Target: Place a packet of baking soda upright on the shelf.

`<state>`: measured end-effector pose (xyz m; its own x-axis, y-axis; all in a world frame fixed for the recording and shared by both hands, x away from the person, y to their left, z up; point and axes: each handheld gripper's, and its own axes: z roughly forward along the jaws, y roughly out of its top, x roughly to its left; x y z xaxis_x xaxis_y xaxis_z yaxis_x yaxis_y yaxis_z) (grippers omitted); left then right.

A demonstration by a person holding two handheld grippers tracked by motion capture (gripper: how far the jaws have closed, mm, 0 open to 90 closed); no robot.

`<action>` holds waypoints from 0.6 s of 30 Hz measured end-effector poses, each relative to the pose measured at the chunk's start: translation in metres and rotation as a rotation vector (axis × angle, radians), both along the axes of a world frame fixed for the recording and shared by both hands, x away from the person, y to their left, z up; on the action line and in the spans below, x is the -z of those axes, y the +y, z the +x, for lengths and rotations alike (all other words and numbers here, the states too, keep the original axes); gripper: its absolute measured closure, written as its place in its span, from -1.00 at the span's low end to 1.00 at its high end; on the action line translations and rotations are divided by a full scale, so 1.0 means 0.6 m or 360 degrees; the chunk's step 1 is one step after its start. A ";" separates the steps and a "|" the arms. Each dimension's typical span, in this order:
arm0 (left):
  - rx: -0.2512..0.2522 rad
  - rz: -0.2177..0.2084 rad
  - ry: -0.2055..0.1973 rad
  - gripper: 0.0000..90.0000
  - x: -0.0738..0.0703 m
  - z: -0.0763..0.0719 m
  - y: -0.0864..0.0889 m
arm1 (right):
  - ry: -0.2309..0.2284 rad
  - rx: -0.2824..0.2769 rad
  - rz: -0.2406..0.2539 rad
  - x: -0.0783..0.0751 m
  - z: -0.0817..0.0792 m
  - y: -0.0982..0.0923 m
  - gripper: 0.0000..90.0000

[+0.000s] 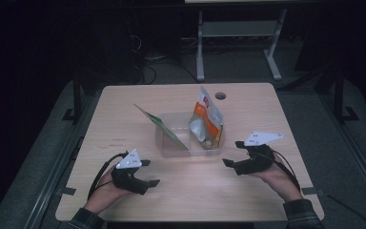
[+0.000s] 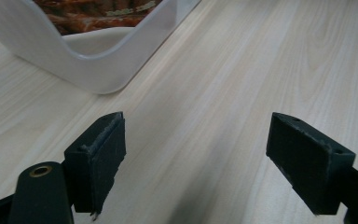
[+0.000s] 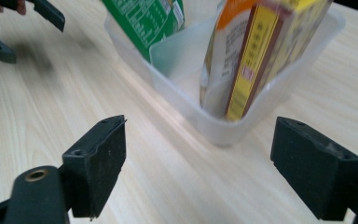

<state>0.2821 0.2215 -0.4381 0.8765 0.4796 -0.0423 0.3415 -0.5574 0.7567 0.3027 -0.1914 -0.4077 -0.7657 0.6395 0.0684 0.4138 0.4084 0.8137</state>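
High view: a clear plastic tub (image 1: 171,145) at the table's (image 1: 124,109) centre holds a green packet (image 1: 164,128) and an orange pouch (image 1: 208,119); left gripper (image 1: 150,172) and right gripper (image 1: 233,153) flank it, jaws spread, empty.

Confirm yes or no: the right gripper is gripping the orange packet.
No. The right gripper is open over bare table, short of the orange packet standing in the bin.
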 end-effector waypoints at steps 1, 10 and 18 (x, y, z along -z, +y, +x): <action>-0.0002 0.0003 0.0003 -0.57 0.001 -0.001 0.000 | 0.0006 0.0001 -0.0002 0.004 -0.004 -0.002 -0.63; -0.0020 0.0022 0.0011 -0.59 0.002 -0.017 0.015 | 0.0047 0.0050 -0.0013 0.040 -0.040 -0.013 -0.68; 0.0002 0.0047 0.0017 -0.59 0.008 -0.022 0.019 | 0.0089 0.0078 -0.0059 0.065 -0.070 -0.029 -0.69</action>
<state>0.2687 0.2331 -0.4428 0.8767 0.4795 -0.0376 0.3488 -0.5800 0.7362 0.2604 -0.2085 -0.4468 -0.7293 0.6788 0.0856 0.4780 0.4161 0.7735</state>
